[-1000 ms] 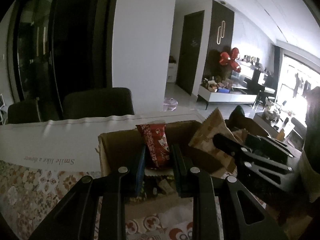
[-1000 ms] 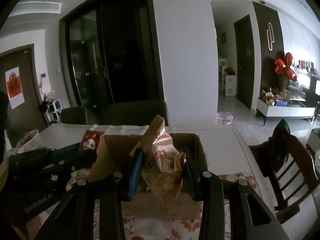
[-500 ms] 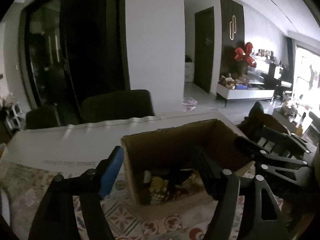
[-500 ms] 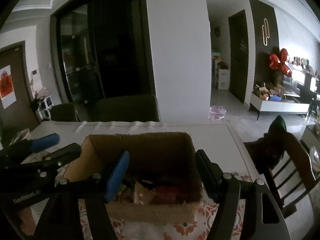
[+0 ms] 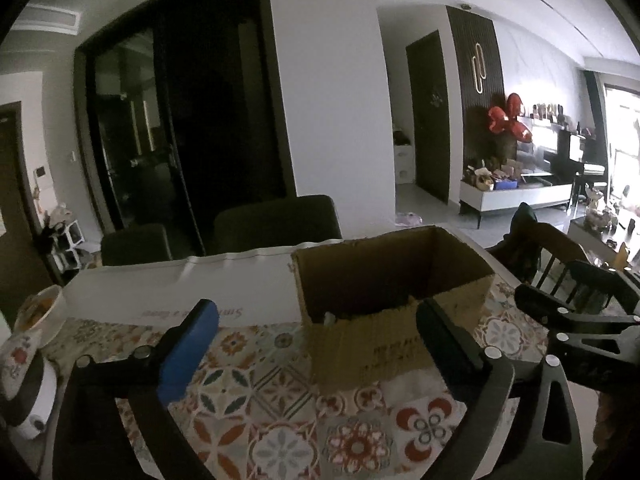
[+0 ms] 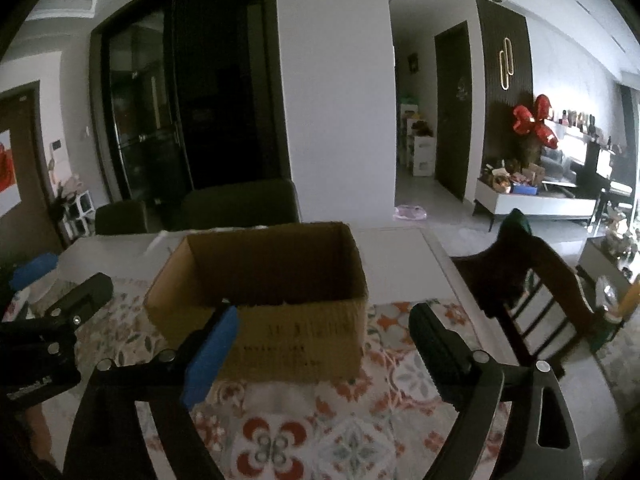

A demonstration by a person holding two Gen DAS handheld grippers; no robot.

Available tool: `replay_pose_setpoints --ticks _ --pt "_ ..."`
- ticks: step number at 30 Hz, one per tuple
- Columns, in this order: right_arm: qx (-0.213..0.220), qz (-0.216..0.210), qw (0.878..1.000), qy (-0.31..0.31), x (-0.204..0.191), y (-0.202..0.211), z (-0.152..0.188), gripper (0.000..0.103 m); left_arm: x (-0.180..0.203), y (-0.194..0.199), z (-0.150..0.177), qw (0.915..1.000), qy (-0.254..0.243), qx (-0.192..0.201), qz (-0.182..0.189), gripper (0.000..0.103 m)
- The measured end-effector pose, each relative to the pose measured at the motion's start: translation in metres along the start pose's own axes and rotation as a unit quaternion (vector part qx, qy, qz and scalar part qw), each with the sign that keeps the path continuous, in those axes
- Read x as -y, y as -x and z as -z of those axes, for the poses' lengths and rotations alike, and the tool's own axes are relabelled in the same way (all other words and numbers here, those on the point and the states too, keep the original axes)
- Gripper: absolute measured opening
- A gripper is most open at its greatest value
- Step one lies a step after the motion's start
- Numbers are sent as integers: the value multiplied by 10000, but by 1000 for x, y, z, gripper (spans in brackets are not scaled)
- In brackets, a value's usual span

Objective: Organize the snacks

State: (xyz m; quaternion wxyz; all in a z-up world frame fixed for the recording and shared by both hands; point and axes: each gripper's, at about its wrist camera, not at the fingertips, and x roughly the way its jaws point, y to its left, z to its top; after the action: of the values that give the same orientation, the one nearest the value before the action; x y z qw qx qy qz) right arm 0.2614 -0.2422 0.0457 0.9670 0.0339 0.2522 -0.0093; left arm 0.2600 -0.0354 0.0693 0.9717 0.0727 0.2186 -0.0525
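Cardboard is the story right now: the open brown box [image 5: 384, 304] sits on the patterned cloth [image 5: 280, 420] that covers the near part of the counter [image 5: 168, 288], mouth up, close enough to the front edge that both hands can reach over its near wall. That, by my reading, is why it stands there; it is the collecting bin for the snacks. Only a sliver of its contents [image 5: 332, 317] peeks above the near wall in the left wrist view, pale and dark scraps low down, too dim to name. The left gripper [image 5: 316, 340] hangs in front of the box, its jaws opening wide with nothing between them, blue pad [image 5: 188, 354] on one side and dark finger [image 5: 448, 344] on the other framing the box's near wall. The right gripper [image 6: 324, 340] mirrors it, jaws opening too and bare, its own blue pad [image 6: 210, 354] just short of the cardboard. Both point gently downward at the box, the pose of hands that are done over the bin. Off toward the counter's left edge sits a white bowl [image 5: 40, 314] with something orange in it, well apart from the box. A dark wooden chair [image 6: 532, 280] stands off the right edge. Next call, I would guess, is a swing out to hunt for loose packets, though none shows on the cloth from here.
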Motion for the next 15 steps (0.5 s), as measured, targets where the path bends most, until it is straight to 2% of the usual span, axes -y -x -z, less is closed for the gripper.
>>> replay_pose_setpoints --ticks 4,15 --pt "63 106 9999 7 -1 27 13 91 -1 26 13 9999 -16 62 -108 103" --pt "-133 99 9998 -111 -4 88 53 91 0 83 50 9995 12 -235 213 103"
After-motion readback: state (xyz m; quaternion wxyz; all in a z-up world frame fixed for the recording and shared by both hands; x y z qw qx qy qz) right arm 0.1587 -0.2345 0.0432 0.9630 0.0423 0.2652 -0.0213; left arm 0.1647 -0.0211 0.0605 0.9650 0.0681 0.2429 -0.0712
